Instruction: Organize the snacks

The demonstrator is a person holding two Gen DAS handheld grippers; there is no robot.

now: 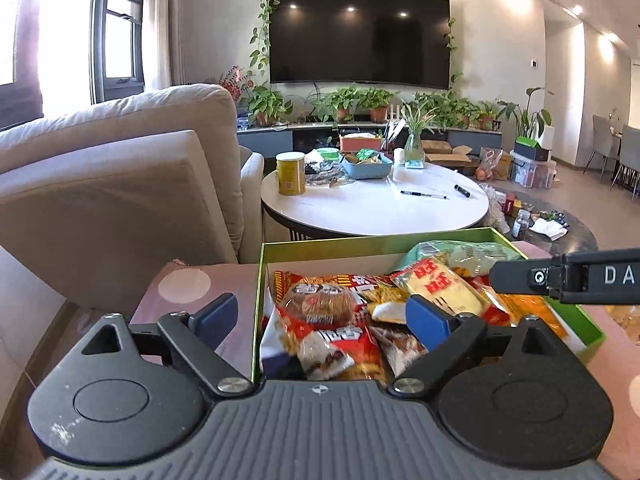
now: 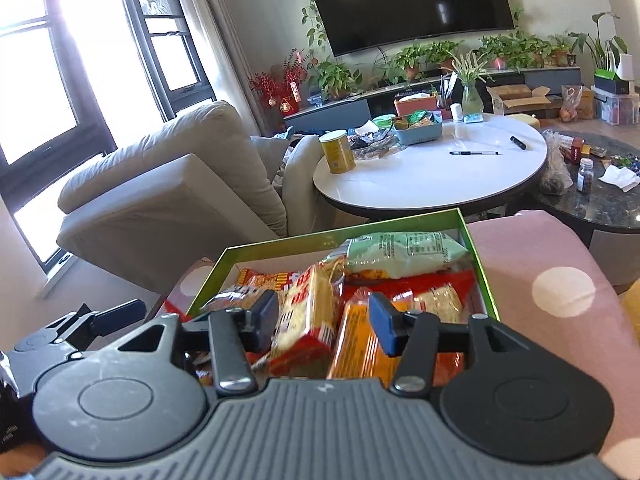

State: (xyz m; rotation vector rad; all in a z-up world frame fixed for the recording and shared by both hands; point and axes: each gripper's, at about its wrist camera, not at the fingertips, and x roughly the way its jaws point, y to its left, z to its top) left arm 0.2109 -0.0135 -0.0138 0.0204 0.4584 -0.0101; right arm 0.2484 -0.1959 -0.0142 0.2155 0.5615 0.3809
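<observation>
A green box [image 1: 360, 242] [image 2: 340, 232] stands on a pink dotted cloth [image 1: 184, 288], filled with snack packets. Among them are a round bun in a red wrapper [image 1: 324, 304], a yellow-and-red packet [image 1: 444, 288] [image 2: 312, 308], an orange packet [image 2: 360, 344] and a pale green bag [image 1: 468, 254] [image 2: 404, 250] at the far side. My left gripper [image 1: 322, 316] hangs open wide over the box's near left part, holding nothing. My right gripper [image 2: 326, 322] is over the right part, jaws apart. The yellow-and-red packet lies between them, with a gap at the right pad. One of its fingers [image 1: 520, 276] shows at the right edge.
A beige sofa [image 1: 120, 184] stands to the left. Beyond the box is a round white table [image 1: 372, 208] [image 2: 432, 176] with a yellow can [image 1: 291, 174], a blue basket and pens. A dark marble table [image 2: 600, 200] with small items is at the right.
</observation>
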